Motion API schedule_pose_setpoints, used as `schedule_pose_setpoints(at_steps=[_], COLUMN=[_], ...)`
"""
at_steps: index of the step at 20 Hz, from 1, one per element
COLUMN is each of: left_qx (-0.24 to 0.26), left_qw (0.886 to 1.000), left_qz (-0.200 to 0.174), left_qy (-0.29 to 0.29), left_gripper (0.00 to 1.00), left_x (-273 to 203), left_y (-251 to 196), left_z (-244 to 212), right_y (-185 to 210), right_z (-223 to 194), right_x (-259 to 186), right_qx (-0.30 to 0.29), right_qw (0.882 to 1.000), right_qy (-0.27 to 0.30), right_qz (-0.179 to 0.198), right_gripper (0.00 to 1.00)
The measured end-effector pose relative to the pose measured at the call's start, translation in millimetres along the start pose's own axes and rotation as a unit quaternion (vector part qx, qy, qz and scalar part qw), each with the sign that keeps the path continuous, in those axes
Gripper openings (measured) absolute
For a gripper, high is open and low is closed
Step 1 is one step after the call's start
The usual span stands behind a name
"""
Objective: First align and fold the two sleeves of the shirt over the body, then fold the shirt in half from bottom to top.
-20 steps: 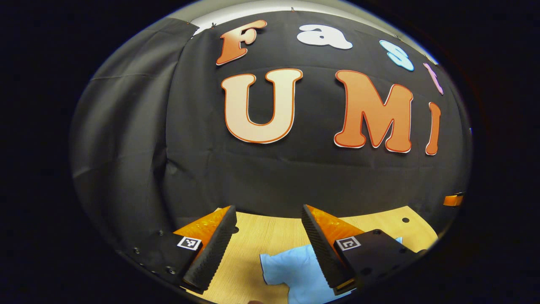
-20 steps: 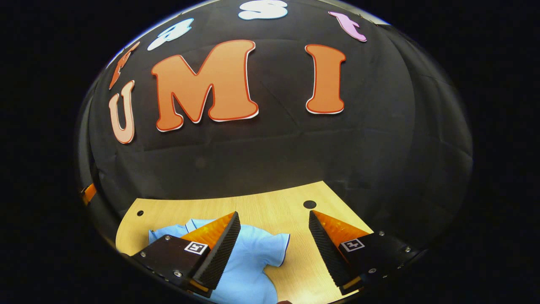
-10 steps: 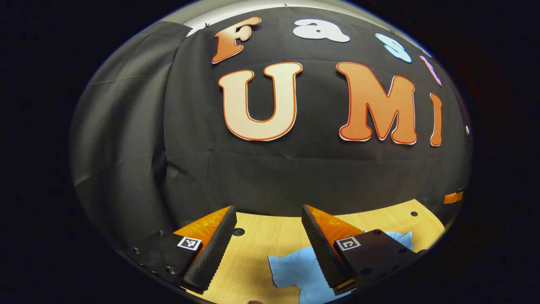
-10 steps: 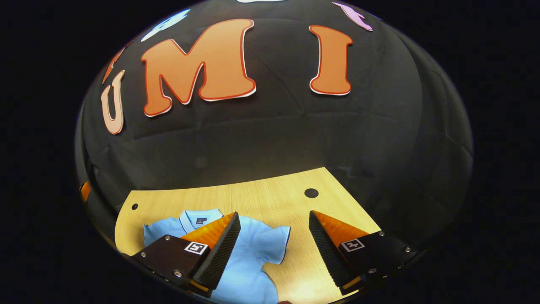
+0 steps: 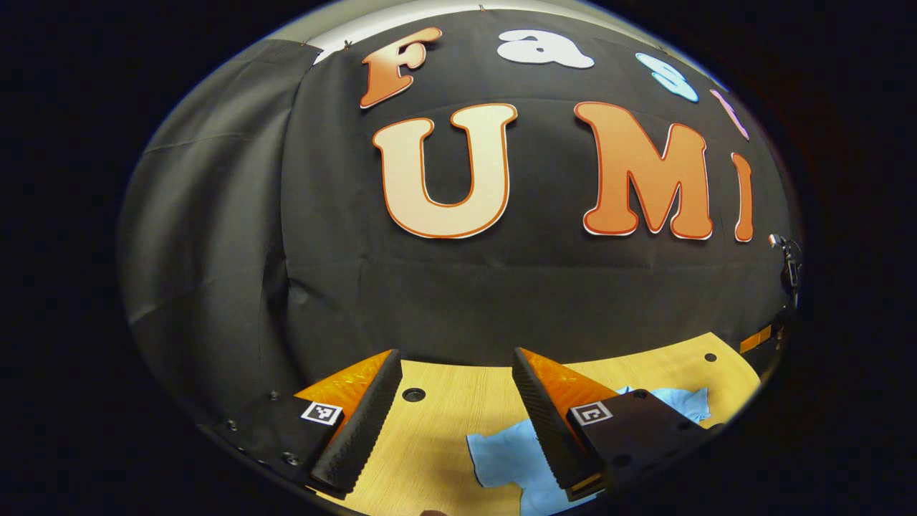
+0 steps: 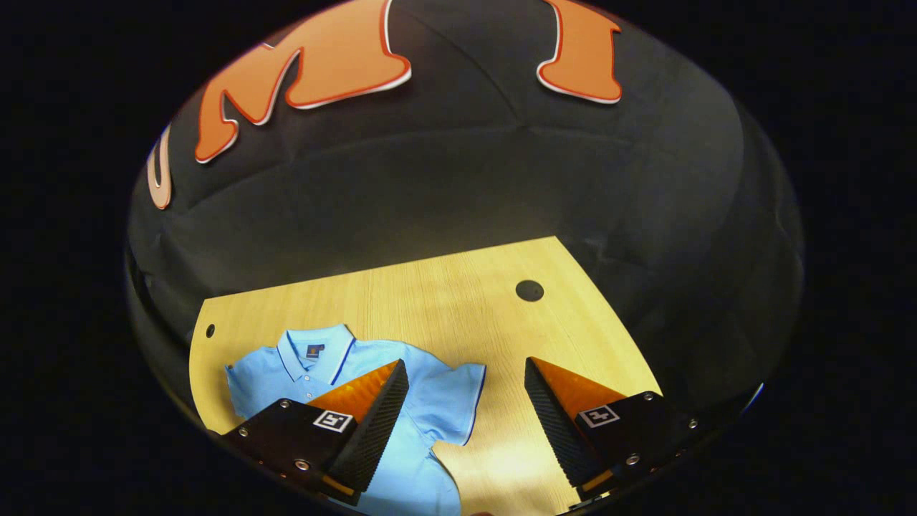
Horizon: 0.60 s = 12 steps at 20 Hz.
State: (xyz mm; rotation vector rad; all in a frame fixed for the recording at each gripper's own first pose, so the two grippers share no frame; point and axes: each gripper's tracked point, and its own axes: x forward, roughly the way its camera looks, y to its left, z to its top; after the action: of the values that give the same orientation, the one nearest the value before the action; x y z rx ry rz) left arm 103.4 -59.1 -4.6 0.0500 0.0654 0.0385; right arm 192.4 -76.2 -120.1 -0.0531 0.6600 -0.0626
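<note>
A light blue polo shirt lies flat on the wooden table, collar toward the far wall, one short sleeve spread to the right. My right gripper hovers open above that sleeve and the bare wood beside it, nothing between its fingers. In the left gripper view the shirt shows at the bottom, its other sleeve edge just right of the gap. My left gripper is open above the table, holding nothing.
Round holes sit in the tabletop: one at the far right, one at the far left, one between my left fingers. The black cloth wall rises right behind the table's far edge.
The right gripper has tilted down and the whole upper shirt with its collar has come into its view. The left gripper's view has drifted slightly, the shirt sliding right.
</note>
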Motion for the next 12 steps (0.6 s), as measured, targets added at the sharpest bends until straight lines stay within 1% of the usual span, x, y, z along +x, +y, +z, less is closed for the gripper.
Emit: schedule_pose_setpoints(at_steps=[3,5,6,11,12], left_qx=[0.001,0.0,-0.003,-0.019,-0.018], left_qw=[1.0,1.0,1.0,0.999,0.999], left_qz=[0.004,0.008,0.01,0.018,0.02], left_qy=[0.001,0.006,0.009,0.026,0.027], left_gripper=[1.0,0.97,1.0,1.0,0.98], left_x=[1,4,5,5,6], left_y=[7,11,12,20,21], left_z=[-2,-5,-7,-22,-23], right_y=[-4,-10,-12,-8,-8], right_z=[-22,-31,-36,-71,-79], right_x=[25,44,50,83,87], right_qx=[0.001,-0.011,-0.013,-0.023,-0.025], right_qw=[0.998,0.997,0.996,0.986,0.984], right_qy=[0.058,0.079,0.09,0.162,0.178], right_qz=[-0.006,-0.017,-0.02,-0.017,-0.016], right_gripper=[0.99,0.99,0.99,0.99,0.99])
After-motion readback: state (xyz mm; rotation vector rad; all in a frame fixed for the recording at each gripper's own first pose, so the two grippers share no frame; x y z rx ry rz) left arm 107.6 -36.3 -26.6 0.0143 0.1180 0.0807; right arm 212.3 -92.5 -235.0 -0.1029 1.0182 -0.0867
